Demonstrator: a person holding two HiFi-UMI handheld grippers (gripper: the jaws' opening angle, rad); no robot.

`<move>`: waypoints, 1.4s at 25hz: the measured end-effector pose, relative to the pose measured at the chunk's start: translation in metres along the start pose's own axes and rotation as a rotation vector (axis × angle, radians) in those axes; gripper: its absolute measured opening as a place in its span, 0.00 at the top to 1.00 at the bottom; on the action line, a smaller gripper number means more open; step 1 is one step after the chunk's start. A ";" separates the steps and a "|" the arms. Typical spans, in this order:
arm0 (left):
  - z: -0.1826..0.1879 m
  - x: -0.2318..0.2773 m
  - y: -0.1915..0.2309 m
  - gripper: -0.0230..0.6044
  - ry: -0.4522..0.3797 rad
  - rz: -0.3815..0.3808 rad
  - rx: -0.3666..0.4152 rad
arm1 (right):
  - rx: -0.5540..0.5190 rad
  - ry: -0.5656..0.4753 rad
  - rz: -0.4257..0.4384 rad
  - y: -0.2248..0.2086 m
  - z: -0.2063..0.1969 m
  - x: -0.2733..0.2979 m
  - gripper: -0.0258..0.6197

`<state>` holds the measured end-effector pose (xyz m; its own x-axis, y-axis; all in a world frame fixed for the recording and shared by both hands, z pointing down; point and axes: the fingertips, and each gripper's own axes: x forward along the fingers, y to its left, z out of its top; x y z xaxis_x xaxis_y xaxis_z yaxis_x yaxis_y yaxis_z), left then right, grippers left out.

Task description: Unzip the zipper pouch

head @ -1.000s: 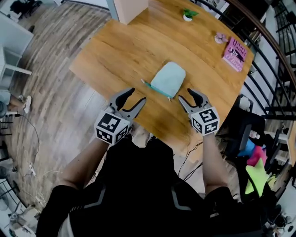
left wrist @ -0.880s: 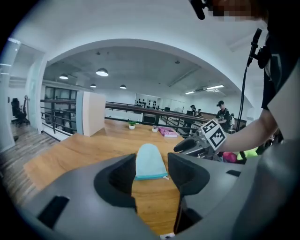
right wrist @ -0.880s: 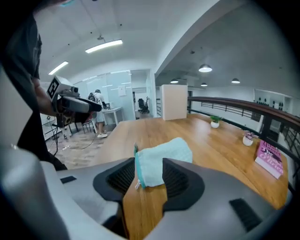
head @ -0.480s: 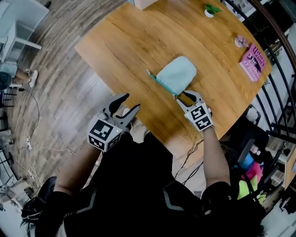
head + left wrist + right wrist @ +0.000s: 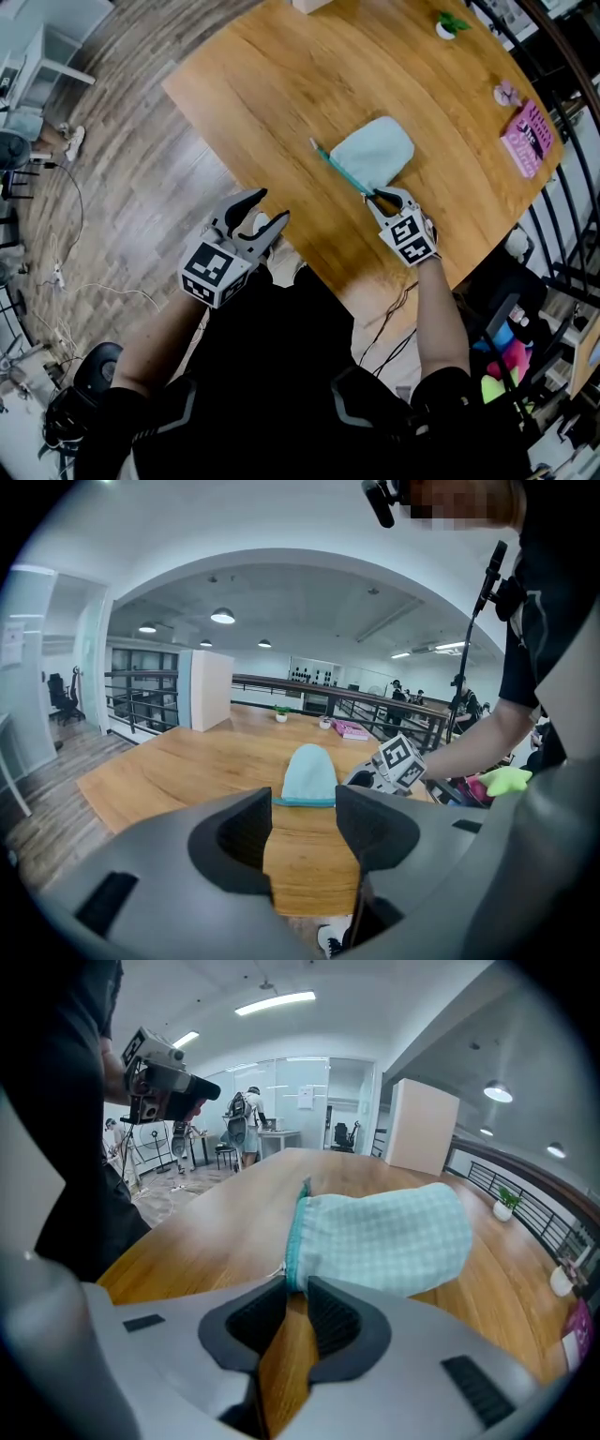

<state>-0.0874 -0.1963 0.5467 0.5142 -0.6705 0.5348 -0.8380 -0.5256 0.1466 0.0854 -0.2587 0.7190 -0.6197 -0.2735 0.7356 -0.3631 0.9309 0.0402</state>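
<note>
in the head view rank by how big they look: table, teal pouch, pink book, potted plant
1. wooden table
2. teal pouch
3. pink book
4. potted plant
The book and plant sit farther from the camera, so their true sizes may be larger than they look.

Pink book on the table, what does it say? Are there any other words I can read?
Pink book: print on its cover, too small to read.
Marker cubes: black squares only, no words.
Pouch: no words.
Paper on the far wall: too blurred to read.
</note>
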 end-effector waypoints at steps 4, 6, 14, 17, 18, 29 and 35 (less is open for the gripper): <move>-0.002 -0.001 0.000 0.59 -0.001 -0.009 -0.005 | 0.004 0.020 0.003 0.005 0.002 0.003 0.86; -0.002 0.000 0.000 0.59 -0.003 -0.017 -0.003 | 0.056 0.009 0.017 0.007 0.005 0.003 0.87; 0.019 0.000 -0.005 0.60 -0.022 -0.090 0.042 | 0.341 -0.102 0.041 0.013 0.045 -0.018 0.88; 0.031 0.005 -0.009 0.61 -0.035 -0.136 0.078 | 0.448 -0.161 0.031 0.013 0.068 -0.035 0.88; 0.036 0.007 -0.010 0.61 -0.041 -0.154 0.092 | 0.480 -0.182 0.023 0.013 0.075 -0.042 0.88; 0.083 0.009 -0.025 0.62 -0.137 -0.340 0.277 | 0.714 -0.318 -0.114 0.018 0.150 -0.118 0.89; 0.108 -0.003 -0.061 0.62 -0.220 -0.488 0.509 | 0.774 -0.388 -0.177 0.036 0.177 -0.164 0.89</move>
<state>-0.0177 -0.2184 0.4467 0.8762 -0.3598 0.3207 -0.3437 -0.9329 -0.1076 0.0501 -0.2230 0.4801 -0.6515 -0.5917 0.4747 -0.7579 0.4808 -0.4409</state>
